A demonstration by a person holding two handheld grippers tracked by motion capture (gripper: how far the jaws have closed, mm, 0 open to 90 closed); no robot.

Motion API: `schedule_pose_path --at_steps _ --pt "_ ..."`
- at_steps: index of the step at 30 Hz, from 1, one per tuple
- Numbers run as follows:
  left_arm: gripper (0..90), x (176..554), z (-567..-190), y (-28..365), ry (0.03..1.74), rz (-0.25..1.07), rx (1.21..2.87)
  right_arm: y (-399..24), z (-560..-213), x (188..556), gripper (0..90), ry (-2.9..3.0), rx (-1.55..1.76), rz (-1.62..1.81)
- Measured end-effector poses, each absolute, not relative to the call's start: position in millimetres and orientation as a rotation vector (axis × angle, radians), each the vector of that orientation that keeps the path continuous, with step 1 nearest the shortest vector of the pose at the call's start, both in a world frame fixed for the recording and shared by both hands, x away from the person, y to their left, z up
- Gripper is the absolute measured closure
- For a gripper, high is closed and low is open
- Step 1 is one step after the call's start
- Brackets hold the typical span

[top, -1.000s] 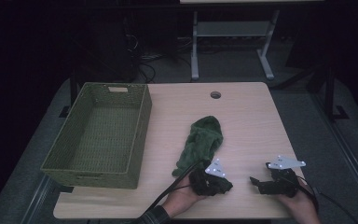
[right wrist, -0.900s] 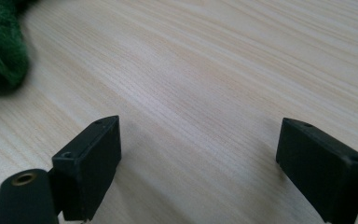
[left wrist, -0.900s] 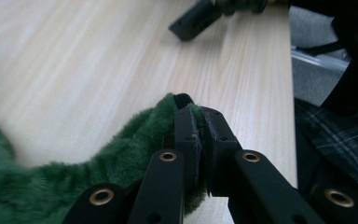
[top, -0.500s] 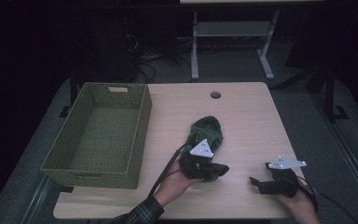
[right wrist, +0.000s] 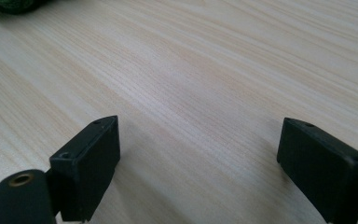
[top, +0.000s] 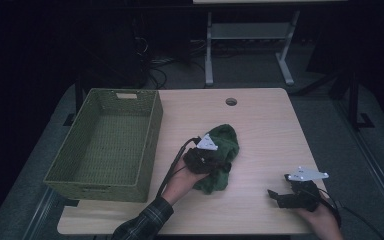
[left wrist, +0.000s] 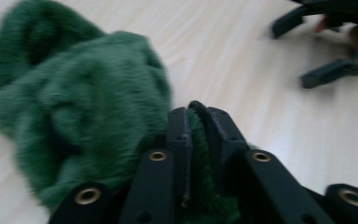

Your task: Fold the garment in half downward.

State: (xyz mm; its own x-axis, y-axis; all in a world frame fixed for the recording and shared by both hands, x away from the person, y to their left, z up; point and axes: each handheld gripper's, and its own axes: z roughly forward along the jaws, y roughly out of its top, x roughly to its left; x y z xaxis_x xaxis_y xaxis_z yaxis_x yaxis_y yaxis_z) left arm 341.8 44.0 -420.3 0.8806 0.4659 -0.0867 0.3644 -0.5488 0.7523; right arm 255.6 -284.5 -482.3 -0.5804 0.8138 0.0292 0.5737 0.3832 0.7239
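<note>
A fluffy green cloth lies bunched at the middle of the wooden table. My left gripper sits over its near part. In the left gripper view, a fold of the green cloth is pinched between the nearly closed jaws of the left gripper. Those jaws have just been opening a little, with the fabric still between them. My right gripper rests low near the front right edge. In the right gripper view, the right gripper stands wide open over bare wood.
A green woven basket stands empty on the table's left side. A round cable hole is at the far edge. A metal table frame stands on the dark floor beyond. The other gripper lies at the top right in the left gripper view.
My left gripper has moved away from the front edge and up over the cloth, drawing the cloth's near end with it, so the cloth is more bunched. The right gripper has stayed put.
</note>
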Motion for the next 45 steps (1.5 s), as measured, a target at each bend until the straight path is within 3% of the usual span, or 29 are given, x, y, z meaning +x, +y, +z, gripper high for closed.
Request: schedule_pose_path --at_steps 7,17,24,31,36,39,45 --pt "70.8 345 -412 53 0.631 0.238 2.186 -284 -482 256 12.8 2.316 1.213 1.013" --pt "54.4 325 -394 71 0.61 0.212 2.161 -285 -482 256 12.8 2.325 1.201 1.015" --pt "56.7 314 -407 87 0.658 0.246 2.212 -285 -482 255 13.0 2.323 1.205 1.015" --pt "57.5 315 -434 81 0.687 0.082 2.256 -285 -482 255 13.1 2.323 1.207 1.015" --pt "61.3 303 -437 68 0.668 0.043 2.249 -286 -482 255 13.4 2.323 1.204 1.018" --pt "61.2 297 -434 67 0.644 0.108 2.275 -286 -482 255 13.4 2.325 1.201 1.016" --pt "65.5 294 -405 75 0.631 0.192 2.167 -286 -482 255 13.5 2.325 1.2 1.015"
